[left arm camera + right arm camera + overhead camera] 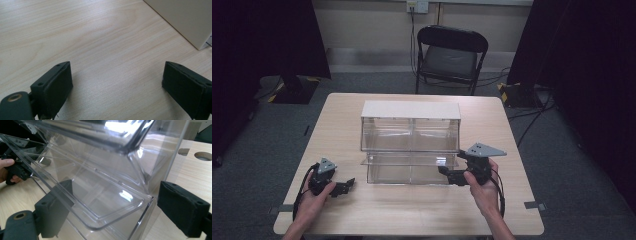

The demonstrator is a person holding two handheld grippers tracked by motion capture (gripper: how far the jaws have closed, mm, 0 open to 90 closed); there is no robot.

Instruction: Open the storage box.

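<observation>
The clear box [410, 145] blurs its own inner walls with reflections. It stands mid-table [337, 210], long axis parallel to the near edge, 2 tiers opening nearward. Left gripper [343, 187] is wide, empty; right gripper [446, 172] is wide around the flap [100, 202].

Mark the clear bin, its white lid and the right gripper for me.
clear bin [410, 170], high view, front wall of the lower tier.
white lid [410, 109], high view, middle of its flat top.
right gripper [443, 171], high view, between its jaw tips at the bin's front right.
</observation>
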